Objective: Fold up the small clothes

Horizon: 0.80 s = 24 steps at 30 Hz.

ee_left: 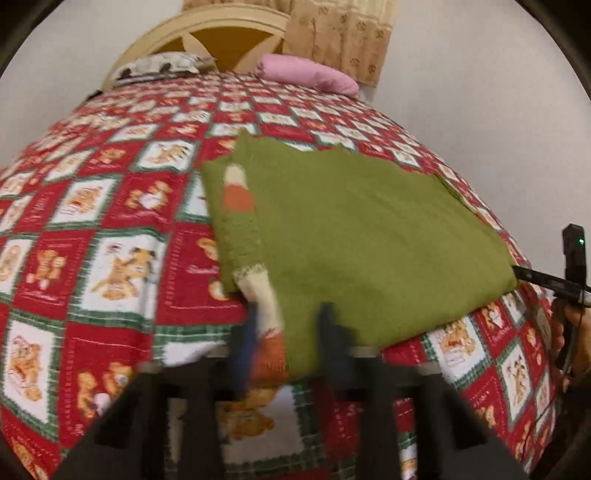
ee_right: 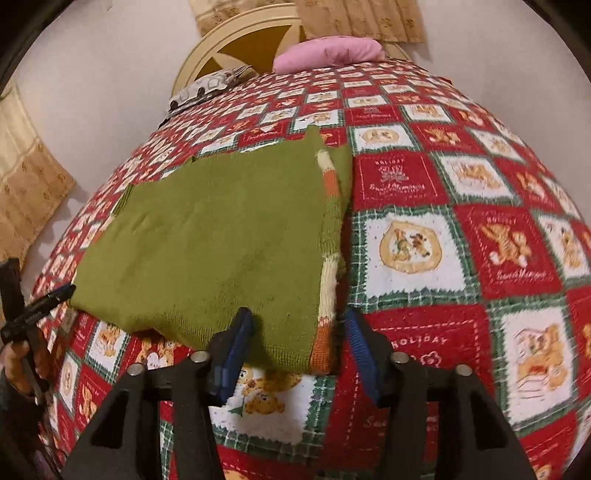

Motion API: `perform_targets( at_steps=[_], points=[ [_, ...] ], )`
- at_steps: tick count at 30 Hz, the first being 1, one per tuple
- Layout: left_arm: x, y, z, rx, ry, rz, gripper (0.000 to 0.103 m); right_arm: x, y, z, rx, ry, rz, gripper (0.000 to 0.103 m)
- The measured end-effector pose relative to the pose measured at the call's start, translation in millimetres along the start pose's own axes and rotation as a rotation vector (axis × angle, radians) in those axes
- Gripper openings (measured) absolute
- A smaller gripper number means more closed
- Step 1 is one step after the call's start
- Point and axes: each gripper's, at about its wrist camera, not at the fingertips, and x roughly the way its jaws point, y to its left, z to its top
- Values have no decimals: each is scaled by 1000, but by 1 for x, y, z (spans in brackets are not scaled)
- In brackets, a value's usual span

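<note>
- The quilt (ee_right: 461, 206) bears the green sweater (ee_right: 221, 240), folded flat near its front edge.
- The left gripper (ee_left: 288, 332) pinches one near corner; the right gripper (ee_right: 299, 339), jaws spread, straddles the other.
- Next: right closes, then both fold.

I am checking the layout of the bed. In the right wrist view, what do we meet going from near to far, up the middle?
Right gripper → green sweater → quilt → pink pillow → headboard.

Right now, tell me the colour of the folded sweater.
Olive green sweater, striped sleeve; right wrist view.
</note>
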Motion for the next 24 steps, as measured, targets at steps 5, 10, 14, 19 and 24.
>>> perform_targets(
  at_steps=[5, 10, 14, 19, 24],
  points=[
    [-16, 5, -7, 17, -2, -2, 7, -23, 3, -2, -13, -38, 30, 6],
    [-11, 8, -20, 59, 31, 7, 9, -22, 2, -19, -76, 12, -10, 5],
    [-9, 13, -17, 14, 6, 22, 22, -13, -6, -24, -42, 21, 3, 6],
    [-14, 20, -13, -22, -21, 56, 34, -30, 15, -18, -102, -13, -162, 20],
    [-13, 21, -10, -21, -38, 111, 55, -44, 51, 6, -178, -119, -133, 38]
  ],
)
